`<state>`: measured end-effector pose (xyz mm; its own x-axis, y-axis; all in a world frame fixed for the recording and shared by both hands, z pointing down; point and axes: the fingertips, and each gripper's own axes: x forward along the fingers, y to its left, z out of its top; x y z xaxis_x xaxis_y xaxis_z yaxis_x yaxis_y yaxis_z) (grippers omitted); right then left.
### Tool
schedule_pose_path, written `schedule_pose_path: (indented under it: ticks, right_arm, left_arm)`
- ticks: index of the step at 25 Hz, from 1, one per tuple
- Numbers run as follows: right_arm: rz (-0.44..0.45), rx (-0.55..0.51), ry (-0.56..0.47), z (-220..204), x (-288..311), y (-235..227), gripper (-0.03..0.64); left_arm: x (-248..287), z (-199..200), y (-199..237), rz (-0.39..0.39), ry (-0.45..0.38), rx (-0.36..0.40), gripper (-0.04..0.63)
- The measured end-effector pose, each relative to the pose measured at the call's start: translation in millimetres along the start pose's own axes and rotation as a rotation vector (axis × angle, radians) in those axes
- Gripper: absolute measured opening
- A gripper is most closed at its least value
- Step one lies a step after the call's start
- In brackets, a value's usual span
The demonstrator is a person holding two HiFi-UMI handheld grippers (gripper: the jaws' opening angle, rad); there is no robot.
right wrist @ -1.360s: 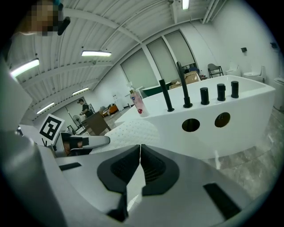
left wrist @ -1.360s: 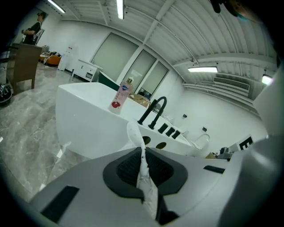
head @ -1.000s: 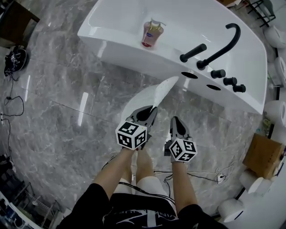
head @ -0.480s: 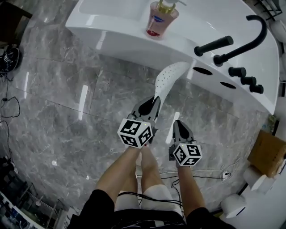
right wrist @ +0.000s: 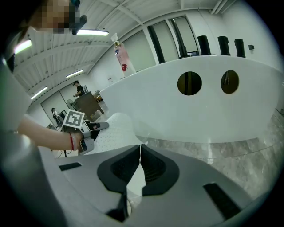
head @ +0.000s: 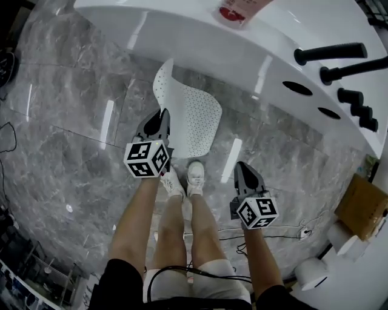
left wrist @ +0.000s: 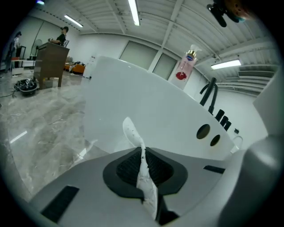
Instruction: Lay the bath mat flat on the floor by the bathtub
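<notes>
The white perforated bath mat (head: pixel 193 114) hangs curled just above the grey marble floor in front of the white bathtub (head: pixel 200 42). My left gripper (head: pixel 161 117) is shut on the mat's left edge. In the left gripper view a thin strip of mat (left wrist: pixel 134 135) runs between the shut jaws of the left gripper (left wrist: pixel 142 155), with the tub wall (left wrist: pixel 146 99) close ahead. My right gripper (head: pixel 242 170) is shut and empty, apart from the mat on its right. The right gripper view shows its jaw tips (right wrist: pixel 140 148) meeting, and the mat (right wrist: pixel 116 126) and the left gripper (right wrist: pixel 101 126) off to the left.
A pink soap bottle (head: pixel 237 9) and black tap fittings (head: pixel 339 51) stand on the tub rim. The person's shoes (head: pixel 194 175) are just behind the mat. A cardboard box (head: pixel 359 207), white rolls (head: pixel 315 273) and a floor cable (head: pixel 291 233) lie at the right.
The left gripper has swung down and to the left with the mat, which now shows its broad face instead of its edge. The right gripper has sunk a little.
</notes>
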<state>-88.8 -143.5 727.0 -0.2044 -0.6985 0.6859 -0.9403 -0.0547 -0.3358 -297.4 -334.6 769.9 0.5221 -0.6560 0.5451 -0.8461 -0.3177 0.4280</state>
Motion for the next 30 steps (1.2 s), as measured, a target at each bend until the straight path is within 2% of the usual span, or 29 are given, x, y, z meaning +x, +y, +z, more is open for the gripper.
schedule_pose_path:
  ticks: [6,11,14,18,21,23,30]
  right_arm:
    - [0.013,-0.003,0.019,-11.5,9.9,11.5,0.026]
    - [0.038,-0.026,0.028,-14.6,18.8,26.5,0.026]
    - [0.048,-0.028,0.026,-14.3,22.0,34.2,0.026]
    - [0.059,-0.033,0.027,-14.6,24.8,41.3,0.026]
    - [0.062,-0.034,0.033,-17.6,25.2,43.1,0.026]
    - [0.069,-0.038,0.036,-19.5,25.7,44.4,0.026]
    - [0.095,-0.039,0.045,-26.4,28.1,58.0,0.026]
  left_arm:
    - [-11.4,-0.7,75.6,0.114,0.019,0.025,0.034]
    - [-13.3,0.8,111.4,0.144,0.049,0.083,0.035]
    - [-11.7,-2.5,131.3,0.179,0.089,0.123,0.035]
    - [-20.0,-21.3,172.5,0.280,0.184,0.113,0.038]
    - [-31.8,-37.3,200.1,0.344,0.252,0.139,0.100]
    - [-42.8,-40.1,216.3,0.389,0.261,0.159,0.077]
    - [-76.2,-61.6,240.6,0.479,0.294,0.095,0.078]
